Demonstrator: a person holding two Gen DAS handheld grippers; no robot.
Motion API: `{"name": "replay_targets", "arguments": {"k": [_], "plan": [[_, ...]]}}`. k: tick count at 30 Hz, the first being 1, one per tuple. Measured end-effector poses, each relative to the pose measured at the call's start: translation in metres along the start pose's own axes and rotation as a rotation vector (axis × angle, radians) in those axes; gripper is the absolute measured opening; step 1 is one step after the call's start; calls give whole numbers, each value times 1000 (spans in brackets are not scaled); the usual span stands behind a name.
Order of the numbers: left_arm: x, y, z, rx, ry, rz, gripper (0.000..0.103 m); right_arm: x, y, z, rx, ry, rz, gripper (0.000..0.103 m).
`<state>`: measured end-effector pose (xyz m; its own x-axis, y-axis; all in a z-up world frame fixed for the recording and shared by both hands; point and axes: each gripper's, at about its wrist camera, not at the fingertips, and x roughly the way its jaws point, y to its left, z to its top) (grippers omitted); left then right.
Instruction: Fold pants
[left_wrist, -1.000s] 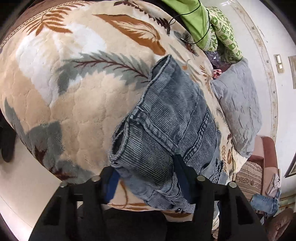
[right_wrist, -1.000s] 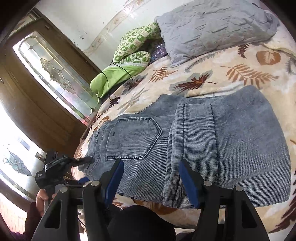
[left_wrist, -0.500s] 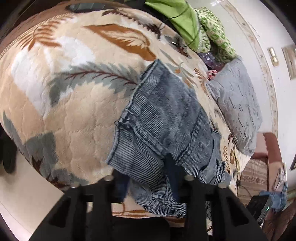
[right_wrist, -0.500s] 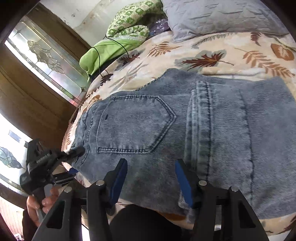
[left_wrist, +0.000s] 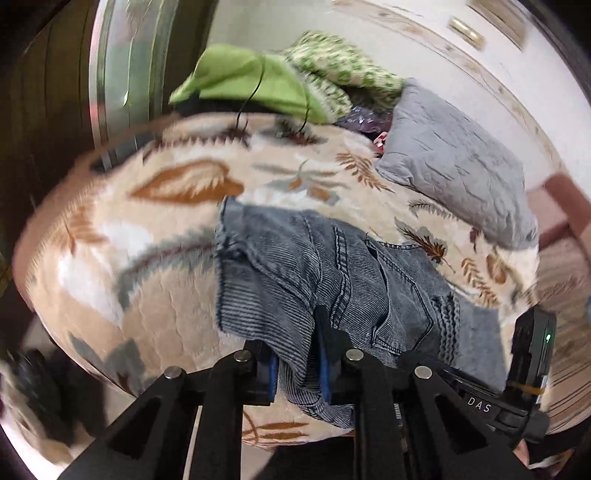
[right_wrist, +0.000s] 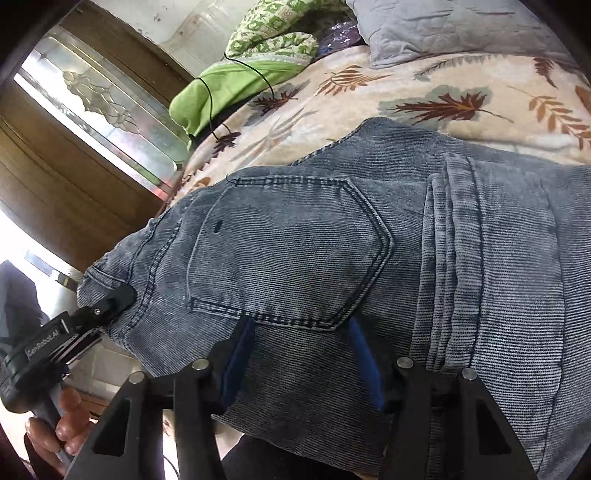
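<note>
Grey-blue jeans lie folded on a leaf-patterned blanket at the bed's near edge. My left gripper is shut on the jeans' waistband corner; denim is bunched between its blue pads. It also shows in the right wrist view, clamped on the waistband at the left. In that view the jeans fill the frame with a back pocket up. My right gripper is open, its blue pads spread over the denim just below the pocket, pressed close to the cloth.
A grey pillow, a green cloth and a green-patterned bundle lie at the bed's far end. A black cable runs over the green cloth. A wooden door with glass stands left of the bed.
My left gripper has closed on the waistband corner and swung round, lifting the denim. My right gripper has moved closer onto the jeans below the pocket, still open.
</note>
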<state>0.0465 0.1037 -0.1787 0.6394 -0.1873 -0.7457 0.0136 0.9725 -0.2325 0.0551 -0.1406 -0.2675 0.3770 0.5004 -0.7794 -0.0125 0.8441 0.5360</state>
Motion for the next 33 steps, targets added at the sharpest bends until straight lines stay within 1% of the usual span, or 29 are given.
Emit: {"name": "replay_targets", "arguments": {"k": [4,9,26,31,33], "plan": [[-9,-18,0,85,-30,75,17,-3,0,-2,0,-1,7,58],[-12,-32,3,135,-48,119,17,-4,-2,-3,8,-4,25,58],[-2,-22,-3,121,-23,152,17,-6,-2,-5,9,1,38,58],[-4,-22,-3,118,-22,146,17,-5,-2,-5,12,4,35,58],[-8,-26,-2,125,-31,142,17,-7,-3,-3,39,-1,43,58]]}}
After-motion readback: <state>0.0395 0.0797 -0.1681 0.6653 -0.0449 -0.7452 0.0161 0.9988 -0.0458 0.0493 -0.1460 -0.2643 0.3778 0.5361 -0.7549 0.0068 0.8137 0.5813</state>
